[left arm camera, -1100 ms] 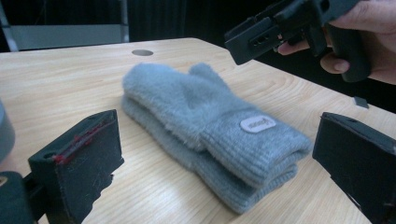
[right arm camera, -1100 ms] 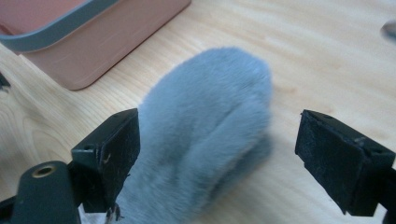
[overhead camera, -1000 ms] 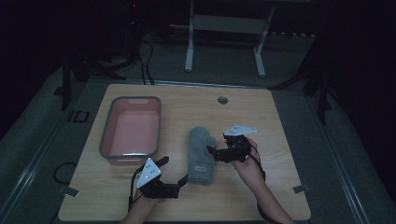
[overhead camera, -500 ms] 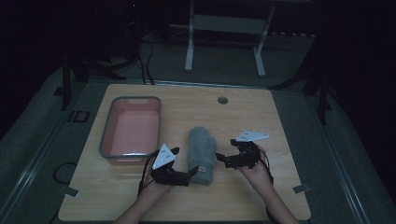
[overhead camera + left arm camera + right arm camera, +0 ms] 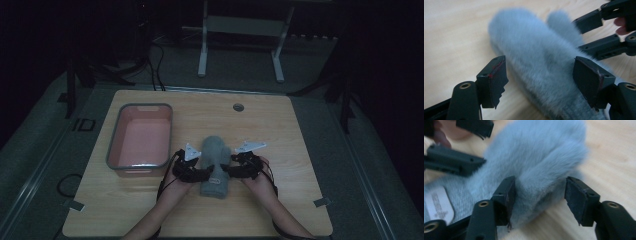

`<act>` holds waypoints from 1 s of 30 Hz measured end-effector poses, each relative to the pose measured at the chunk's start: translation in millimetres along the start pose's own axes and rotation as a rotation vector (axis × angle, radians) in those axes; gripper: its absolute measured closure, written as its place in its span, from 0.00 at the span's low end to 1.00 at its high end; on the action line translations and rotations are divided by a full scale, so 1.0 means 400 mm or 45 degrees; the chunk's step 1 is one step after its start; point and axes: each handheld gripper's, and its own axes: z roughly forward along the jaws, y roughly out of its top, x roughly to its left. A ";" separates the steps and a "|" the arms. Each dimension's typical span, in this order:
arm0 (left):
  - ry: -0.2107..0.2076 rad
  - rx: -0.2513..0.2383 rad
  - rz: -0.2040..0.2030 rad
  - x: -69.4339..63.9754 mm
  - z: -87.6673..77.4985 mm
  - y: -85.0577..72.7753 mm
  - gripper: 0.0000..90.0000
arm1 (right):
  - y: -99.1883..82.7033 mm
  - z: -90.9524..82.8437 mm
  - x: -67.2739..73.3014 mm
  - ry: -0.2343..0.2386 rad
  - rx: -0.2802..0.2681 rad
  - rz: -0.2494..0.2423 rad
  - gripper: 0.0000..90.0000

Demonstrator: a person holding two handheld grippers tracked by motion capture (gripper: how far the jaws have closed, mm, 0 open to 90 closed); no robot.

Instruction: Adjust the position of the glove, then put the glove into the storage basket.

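Fluffy grey mitten (image 5: 215,164), lying flat on the wooden table (image 5: 295,150), cuff toward person

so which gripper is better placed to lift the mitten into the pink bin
Probably left: the left gripper straddles the grey mitten on the side toward the pink bin; the right gripper sits on the far side.

Both forearms enter from the bottom edge of the high view and converge toward the table's middle. The left gripper (image 5: 202,174) points right, the right gripper (image 5: 227,171) points left, tips facing each other and near together. Each hand wraps its gripper's body; grey plates sit on top. The left gripper's jaws have just been closing and stand apart, as do the right gripper's (image 5: 537,200), neither pair yet pressed together.
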 end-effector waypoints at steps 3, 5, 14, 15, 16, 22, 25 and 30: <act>-0.006 0.048 -0.034 0.005 0.016 -0.008 0.31 | -0.008 0.013 0.000 -0.017 0.042 0.005 0.46; -0.012 0.063 -0.040 0.008 0.025 -0.008 0.31 | -0.015 0.020 0.000 -0.029 0.063 0.021 0.44; -0.036 0.123 -0.045 0.024 0.055 -0.019 0.31 | -0.023 0.042 -0.015 -0.008 0.116 0.098 0.32; -0.046 0.127 -0.043 0.026 0.057 -0.020 0.31 | -0.023 0.042 -0.015 -0.008 0.116 0.098 0.32; -0.050 0.130 -0.041 0.028 0.060 -0.020 0.31 | -0.024 0.045 -0.020 0.008 0.128 0.115 0.32; -0.173 0.154 -0.056 0.036 0.074 -0.019 0.49 | -0.027 0.050 -0.024 0.135 0.140 0.147 0.56; -0.226 0.150 -0.069 0.038 0.078 -0.021 0.60 | -0.026 0.052 -0.024 0.176 0.142 0.152 0.70; -0.242 0.157 -0.023 0.029 0.074 -0.013 0.80 | -0.024 0.048 0.001 0.130 0.111 0.057 0.86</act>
